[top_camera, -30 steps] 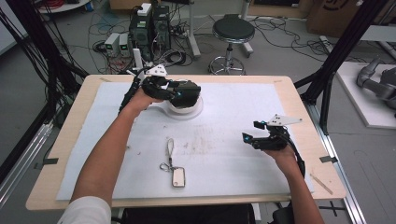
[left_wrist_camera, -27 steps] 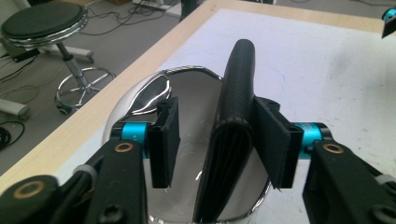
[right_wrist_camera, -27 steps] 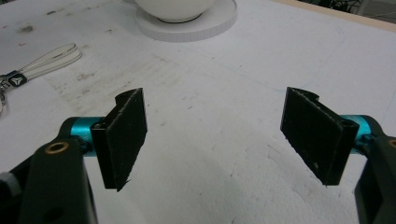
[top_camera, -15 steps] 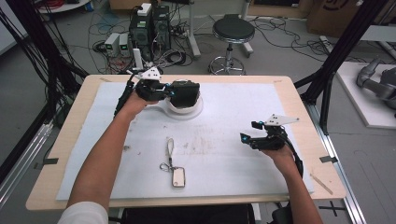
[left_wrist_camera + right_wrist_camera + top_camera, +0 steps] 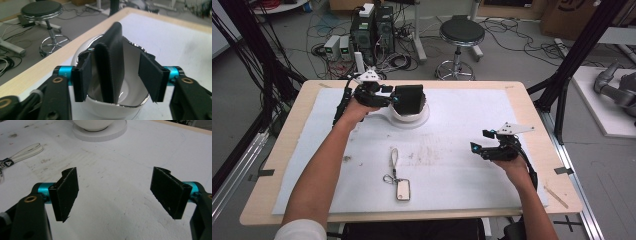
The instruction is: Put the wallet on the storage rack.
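Covering the wooden table [image 5: 532, 102], a smudged white mat [image 5: 462, 120].

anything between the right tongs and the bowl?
No. In the right gripper view, bare white mat runs from the open right tongs to the bowl.

Bowl [image 5: 110, 106]: glossy white ceramic, smooth. Wallet [image 5: 112, 65] standing in it: matt black, leather-like, fine grain. Left gripper [image 5: 117, 75] pads: matt black, rough-textured; mounts anodised blue metal. Table [image 5: 532, 107] edge: pale wood; cover: white, matt, scuffed.
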Motion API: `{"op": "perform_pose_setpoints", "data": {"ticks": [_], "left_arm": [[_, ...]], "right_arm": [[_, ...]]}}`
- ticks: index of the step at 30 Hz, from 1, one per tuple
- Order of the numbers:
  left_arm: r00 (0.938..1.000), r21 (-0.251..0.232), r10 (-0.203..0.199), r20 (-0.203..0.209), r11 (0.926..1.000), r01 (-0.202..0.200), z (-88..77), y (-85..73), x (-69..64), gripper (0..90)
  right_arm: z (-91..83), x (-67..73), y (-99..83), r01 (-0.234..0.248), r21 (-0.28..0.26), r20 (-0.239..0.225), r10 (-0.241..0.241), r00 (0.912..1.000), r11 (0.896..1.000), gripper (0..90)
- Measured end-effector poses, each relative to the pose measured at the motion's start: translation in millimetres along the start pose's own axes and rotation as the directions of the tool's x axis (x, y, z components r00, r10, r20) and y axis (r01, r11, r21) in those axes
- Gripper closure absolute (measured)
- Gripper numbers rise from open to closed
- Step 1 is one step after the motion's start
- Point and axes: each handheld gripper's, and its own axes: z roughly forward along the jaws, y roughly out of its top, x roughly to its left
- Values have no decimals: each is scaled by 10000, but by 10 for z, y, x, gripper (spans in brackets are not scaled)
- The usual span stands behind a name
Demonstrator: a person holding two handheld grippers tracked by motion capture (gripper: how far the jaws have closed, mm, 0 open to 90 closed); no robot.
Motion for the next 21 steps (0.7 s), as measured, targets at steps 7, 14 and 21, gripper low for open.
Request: {"op": "perform_pose_setpoints", "data": {"ticks": [7,14,21], "left_arm": [[9918,-1250,-1075,-691,9873,983,-442,-144,-172,251],[9738,-1801,-1639,-1579,9744,1348,-786,-361,-301,251],[9534,-1979,-2468,-1734,9571,2117,-931,-603,-366,232]], "right_arm": [[-14,-45,-4,-80,-17,196,80,9998,10000,230],[4,-30,3,47,72,304,-49,9995,10000,230],[10,-34,17,-70,29,356,69,9993,10000,230]]}}
